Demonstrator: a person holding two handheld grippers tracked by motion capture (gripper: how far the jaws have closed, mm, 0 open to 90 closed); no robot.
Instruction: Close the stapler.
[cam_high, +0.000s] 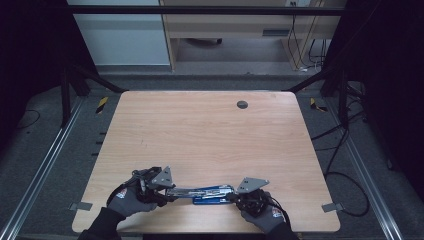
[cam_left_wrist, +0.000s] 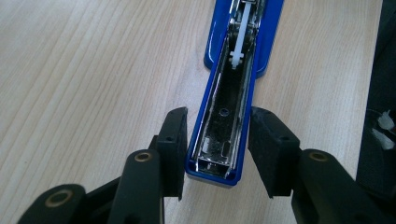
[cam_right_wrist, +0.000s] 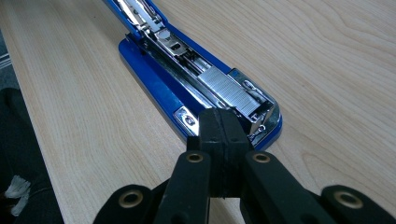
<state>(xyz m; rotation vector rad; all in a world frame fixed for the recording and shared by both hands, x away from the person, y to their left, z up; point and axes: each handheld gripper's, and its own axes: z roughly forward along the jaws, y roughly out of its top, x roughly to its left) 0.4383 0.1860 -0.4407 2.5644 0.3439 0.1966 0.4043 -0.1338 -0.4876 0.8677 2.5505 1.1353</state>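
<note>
While the left gripper (cam_left_wrist: 217, 149) sits low over the wood, its jaws stand spread on either side of the stapler's (cam_left_wrist: 233, 93) flipped-open top arm. In the left gripper view the near pad (cam_left_wrist: 173, 144) looks right against the blue edge, while the far pad (cam_left_wrist: 271, 149) stands just off the other side, so this is a straddle rather than a firm pinch. Over to the right gripper (cam_right_wrist: 223, 122): jaws pressed flat together, nothing between them, tips right at the front end of the stapler base. Just beyond those tips a grey strip of staples (cam_right_wrist: 231, 91) lies in the open metal channel. From the high view, the stapler (cam_high: 205, 193) lies unfolded, stretched between both gloved hands, left hand (cam_high: 131, 198) and right hand (cam_high: 261, 209). It rests on the wooden table (cam_high: 210, 135), close to the near edge, with a dark round grommet (cam_high: 242, 104) far off toward the back.
</note>
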